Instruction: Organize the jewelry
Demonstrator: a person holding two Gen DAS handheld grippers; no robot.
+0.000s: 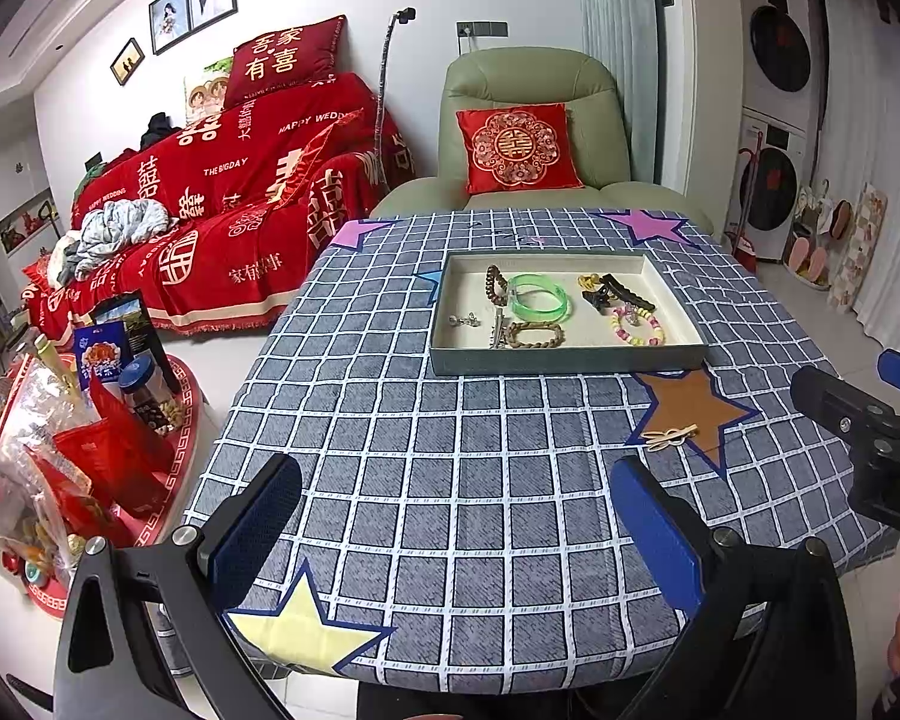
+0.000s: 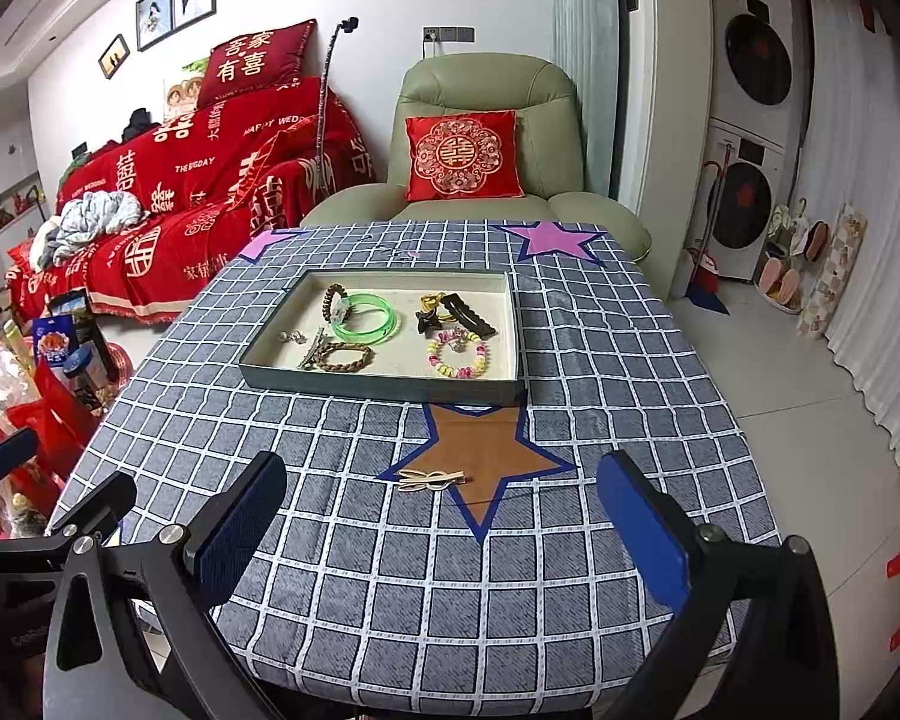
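A shallow grey tray (image 1: 564, 360) (image 2: 384, 387) sits mid-table holding a green bangle (image 1: 539, 297) (image 2: 365, 317), brown bead bracelets (image 1: 534, 335) (image 2: 342, 358), a pastel bead bracelet (image 1: 637, 327) (image 2: 457, 358), black hair clips (image 1: 615, 293) (image 2: 463, 312) and small silver pieces (image 1: 465, 319). A cream hair clip (image 1: 669, 437) (image 2: 431, 479) lies alone on the brown star, nearer than the tray. My left gripper (image 1: 456, 534) hovers open over the table's near edge. My right gripper (image 2: 444, 531) is open too, just short of the cream clip. Both hold nothing.
The table wears a grey checked cloth (image 1: 450, 450) with coloured stars. A green armchair (image 1: 528, 120) with a red cushion stands behind it and a red-covered sofa (image 1: 222, 192) to the left. Snack bags on a red stand (image 1: 78, 450) crowd the left floor. Stacked washers (image 2: 750, 138) stand right.
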